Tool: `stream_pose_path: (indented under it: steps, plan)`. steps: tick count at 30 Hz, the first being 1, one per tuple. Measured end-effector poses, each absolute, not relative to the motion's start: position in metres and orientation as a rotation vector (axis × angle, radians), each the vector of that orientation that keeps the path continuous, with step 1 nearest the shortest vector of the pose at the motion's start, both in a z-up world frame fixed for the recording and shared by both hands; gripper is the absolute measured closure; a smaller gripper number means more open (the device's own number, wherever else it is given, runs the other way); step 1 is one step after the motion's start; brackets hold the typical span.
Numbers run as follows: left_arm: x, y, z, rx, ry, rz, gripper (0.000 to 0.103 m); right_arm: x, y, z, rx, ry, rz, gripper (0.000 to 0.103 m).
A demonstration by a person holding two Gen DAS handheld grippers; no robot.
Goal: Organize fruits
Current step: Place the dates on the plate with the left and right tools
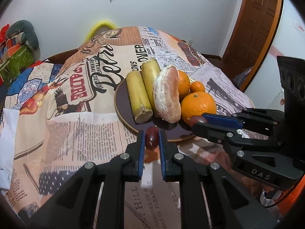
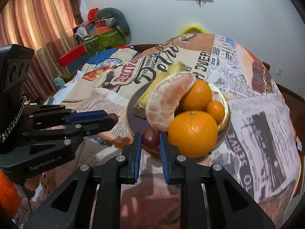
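2 grippers (clamped) grip 2 red fruits.

The oranges have glossy, dimpled peel. At ten o'clock from them, the peeled pomelo looks matt and pithy. The tablecloth is printed cloth; the door is varnished wood.

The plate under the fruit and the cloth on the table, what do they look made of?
Plate: dark, glossy surface with a pale tan rim, probably lacquered wood or bamboo; the reflections suggest a hard finish. Cloth: printed newspaper-pattern fabric, matte, draping in soft folds.
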State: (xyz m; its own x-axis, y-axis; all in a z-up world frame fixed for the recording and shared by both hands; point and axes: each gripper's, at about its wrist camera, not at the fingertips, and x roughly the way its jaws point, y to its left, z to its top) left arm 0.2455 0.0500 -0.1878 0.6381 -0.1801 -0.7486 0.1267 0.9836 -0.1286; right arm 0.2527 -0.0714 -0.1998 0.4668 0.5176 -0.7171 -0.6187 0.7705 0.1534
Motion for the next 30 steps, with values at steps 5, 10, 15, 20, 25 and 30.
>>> stream_pose_path:
  steps: [5,10,15,20,25,30]
  plan:
    - [0.26,0.053,-0.193,-0.071,0.868,-0.183,0.09,0.261,-0.067,-0.198,-0.137,0.82,0.69,0.085]
    - [0.272,0.051,-0.202,-0.066,0.879,-0.186,0.09,0.268,-0.069,-0.2,-0.122,0.833,0.69,0.085]
    - [0.281,0.051,-0.208,-0.077,0.893,-0.178,0.089,0.271,-0.07,-0.202,-0.109,0.843,0.7,0.085]
    - [0.278,0.055,-0.205,-0.079,0.885,-0.161,0.088,0.272,-0.07,-0.202,-0.103,0.844,0.706,0.084]
    - [0.27,0.059,-0.198,-0.071,0.872,-0.142,0.084,0.272,-0.071,-0.199,-0.104,0.835,0.705,0.082]
    - [0.256,0.059,-0.177,-0.068,0.822,-0.122,0.084,0.265,-0.078,-0.18,-0.084,0.797,0.702,0.082]
